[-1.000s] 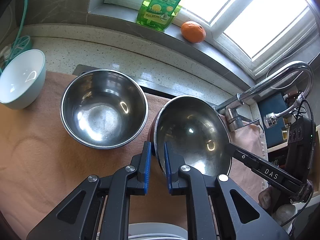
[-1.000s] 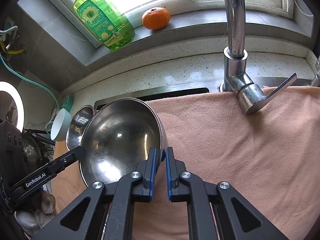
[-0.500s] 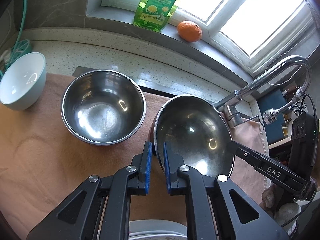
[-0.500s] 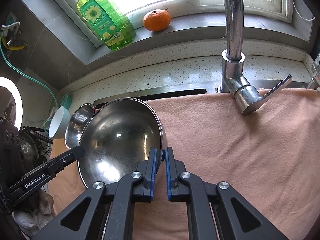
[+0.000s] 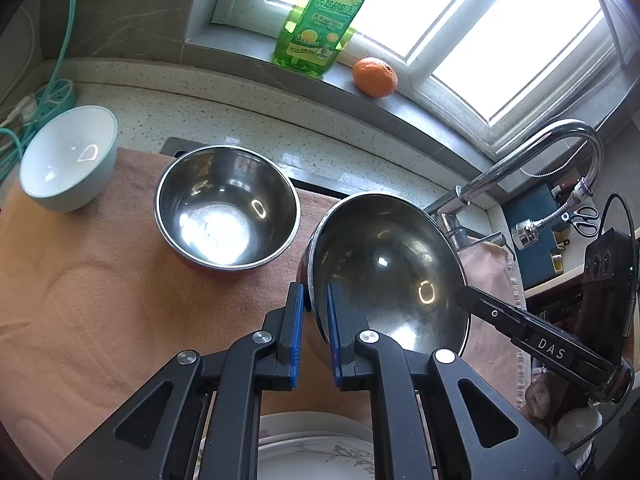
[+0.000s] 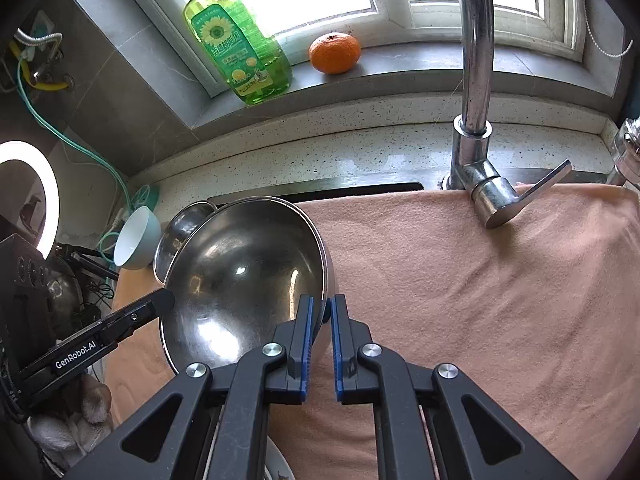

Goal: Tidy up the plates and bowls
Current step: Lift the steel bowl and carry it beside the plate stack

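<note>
Steel bowl (image 5: pixel 384 276): rigid, light, likely slippery; best held at the thin rim, where left gripper (image 5: pixel 312 320) and right gripper (image 6: pixel 320 320) are clamped.

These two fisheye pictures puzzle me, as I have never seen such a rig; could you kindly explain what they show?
No robot here: a person holds a pair of black tongs in each hand, with a camera on each looking along its fingers. One picture looks from the left tongs, the other from the right tongs. Both are shut on the rim of one tilted steel bowl, on opposite sides. On the peach towel stand a second steel bowl and a pale blue bowl; a white plate shows at the bottom edge. Behind are the tap and, on the sill, a green soap bottle and an orange.
</note>
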Demonstrator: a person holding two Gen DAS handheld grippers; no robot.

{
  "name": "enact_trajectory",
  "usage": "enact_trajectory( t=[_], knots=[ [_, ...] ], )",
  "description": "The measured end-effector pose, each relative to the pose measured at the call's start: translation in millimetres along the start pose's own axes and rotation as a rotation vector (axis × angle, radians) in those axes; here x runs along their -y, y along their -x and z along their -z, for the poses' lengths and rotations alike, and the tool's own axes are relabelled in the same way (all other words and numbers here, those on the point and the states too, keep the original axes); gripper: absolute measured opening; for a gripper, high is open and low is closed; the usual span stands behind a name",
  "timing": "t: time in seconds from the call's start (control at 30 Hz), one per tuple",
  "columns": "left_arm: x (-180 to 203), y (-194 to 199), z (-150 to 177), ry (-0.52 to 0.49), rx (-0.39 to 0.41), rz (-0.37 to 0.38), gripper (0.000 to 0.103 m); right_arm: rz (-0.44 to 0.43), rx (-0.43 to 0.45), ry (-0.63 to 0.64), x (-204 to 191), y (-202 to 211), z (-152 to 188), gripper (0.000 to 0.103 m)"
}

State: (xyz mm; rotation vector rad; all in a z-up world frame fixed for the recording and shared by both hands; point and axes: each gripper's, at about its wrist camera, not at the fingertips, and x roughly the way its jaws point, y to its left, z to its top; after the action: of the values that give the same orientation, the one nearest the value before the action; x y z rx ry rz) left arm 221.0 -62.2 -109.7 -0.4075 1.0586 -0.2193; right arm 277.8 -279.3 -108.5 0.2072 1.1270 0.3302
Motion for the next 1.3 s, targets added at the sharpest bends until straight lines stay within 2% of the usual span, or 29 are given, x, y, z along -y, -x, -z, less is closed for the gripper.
enact_trajectory(
  t=[0.3,0.73,1.3],
  knots=[
    [-21,29,8,0.014,0.029,-0.009,0.01,-0.026,0.009,0.027,-34,12,13,0.008],
    [-71,78,25,0.078,0.085,-0.043,0.01,-0.077,-0.012,0.092,-97,5,36,0.009],
    [-138,127,69,0.189,0.127,-0.103,0.01,-0.138,-0.066,0.196,-173,-14,72,0.009]
  ],
)
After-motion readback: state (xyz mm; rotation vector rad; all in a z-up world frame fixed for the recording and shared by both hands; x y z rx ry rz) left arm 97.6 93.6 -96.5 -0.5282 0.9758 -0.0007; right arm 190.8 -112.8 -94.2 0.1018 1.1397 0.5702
